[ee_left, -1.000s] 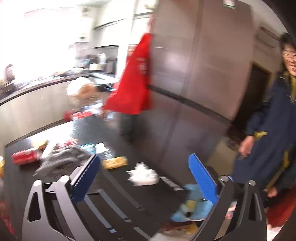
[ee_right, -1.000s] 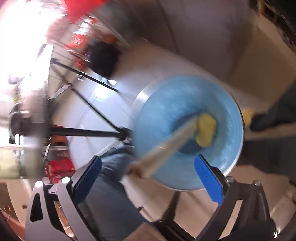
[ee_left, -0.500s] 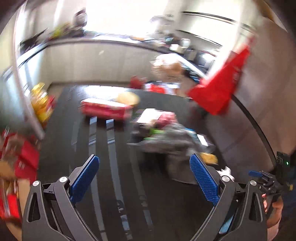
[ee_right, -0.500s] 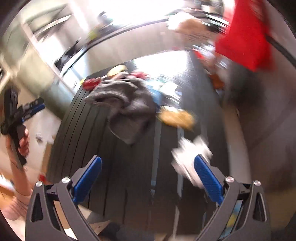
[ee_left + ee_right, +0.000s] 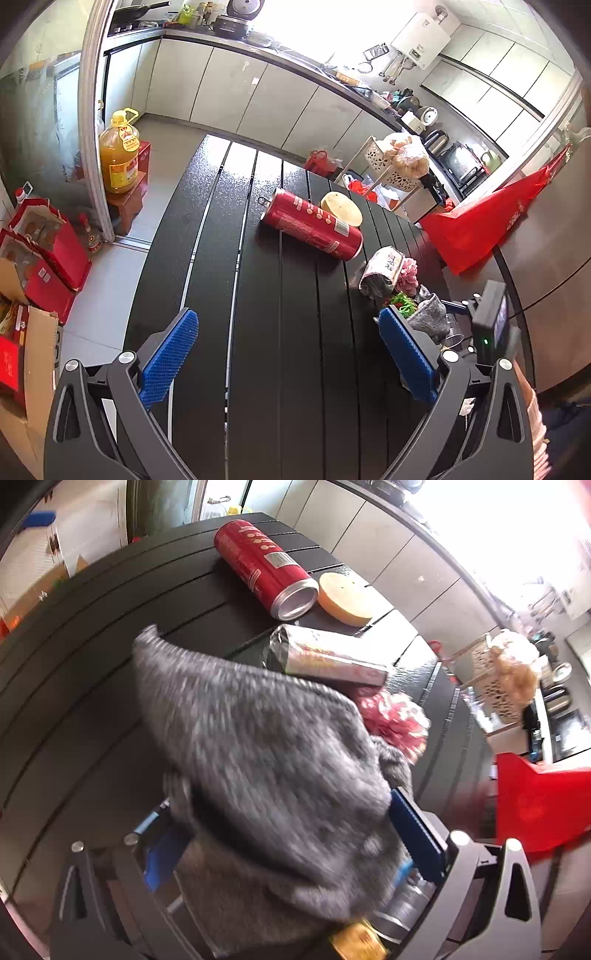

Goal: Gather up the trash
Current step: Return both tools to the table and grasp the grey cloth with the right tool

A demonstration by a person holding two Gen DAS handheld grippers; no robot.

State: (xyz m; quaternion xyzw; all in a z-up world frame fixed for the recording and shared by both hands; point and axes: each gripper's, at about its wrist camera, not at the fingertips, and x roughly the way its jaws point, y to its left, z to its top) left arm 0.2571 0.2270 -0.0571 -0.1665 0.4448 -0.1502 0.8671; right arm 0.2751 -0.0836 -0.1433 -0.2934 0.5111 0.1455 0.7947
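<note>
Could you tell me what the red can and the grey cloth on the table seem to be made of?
The red can looks like aluminium: bare silvery base rim, glossy printed wall. The grey cloth appears to be knitted yarn, probably wool or acrylic, with a matte, fuzzy ribbed surface.

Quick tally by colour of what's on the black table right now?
Red: 1, the can, lying on its side
Tan: 1, the round disc beside it
Silver and white: 1, the wrapper
Pink: 1, the crumpled ball
Green: 1, the scrap
Grey: 1, the knitted cloth
Total: 6
</note>
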